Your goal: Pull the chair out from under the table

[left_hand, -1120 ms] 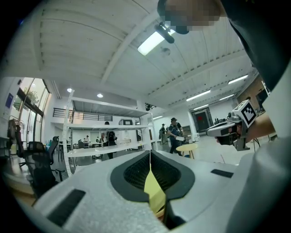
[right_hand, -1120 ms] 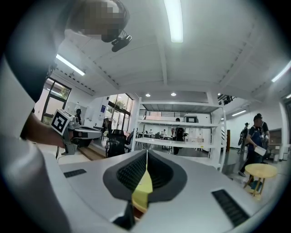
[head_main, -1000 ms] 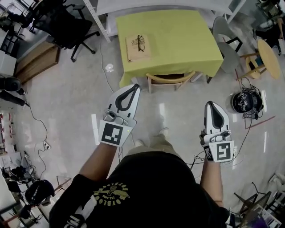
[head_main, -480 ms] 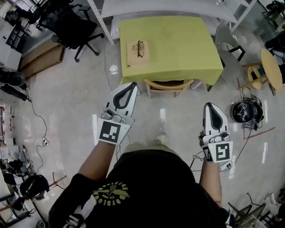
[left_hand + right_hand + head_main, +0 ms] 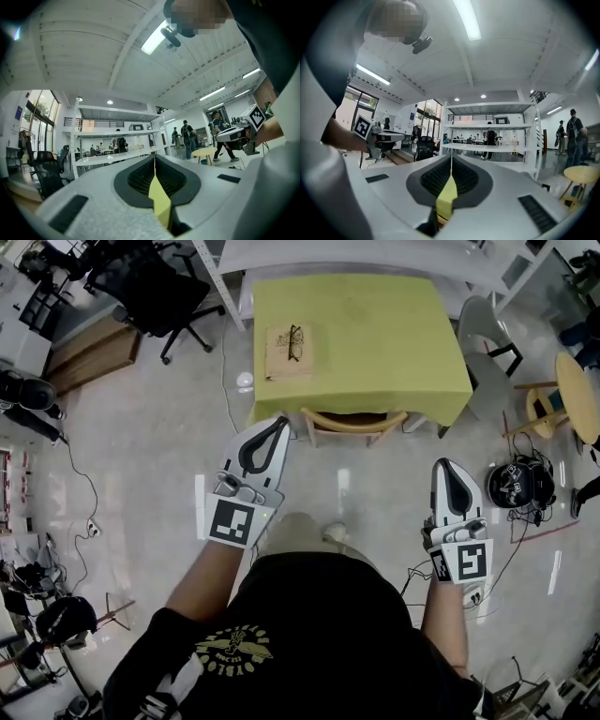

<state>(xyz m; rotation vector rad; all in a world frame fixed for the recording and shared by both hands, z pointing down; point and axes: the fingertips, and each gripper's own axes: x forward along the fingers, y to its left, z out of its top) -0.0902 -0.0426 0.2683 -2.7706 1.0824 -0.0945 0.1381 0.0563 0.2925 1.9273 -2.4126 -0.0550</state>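
Observation:
A wooden chair is tucked under the table with the yellow-green cloth; only its curved backrest and the tops of its legs show at the near edge. My left gripper is shut and empty, its tip just left of the backrest's left end, apart from it. My right gripper is also shut and empty, lower in the head view and to the right of the chair. In each gripper view the jaws meet along a thin line, and the chair is not visible.
A book with glasses lies on the table. A grey chair and a round wooden stool stand right of it, a black office chair at far left. A headset with cables lies on the floor beside my right gripper.
The table and chair have come slightly nearer in the head view as the person steps forward; both grippers advanced with the body, still shut.

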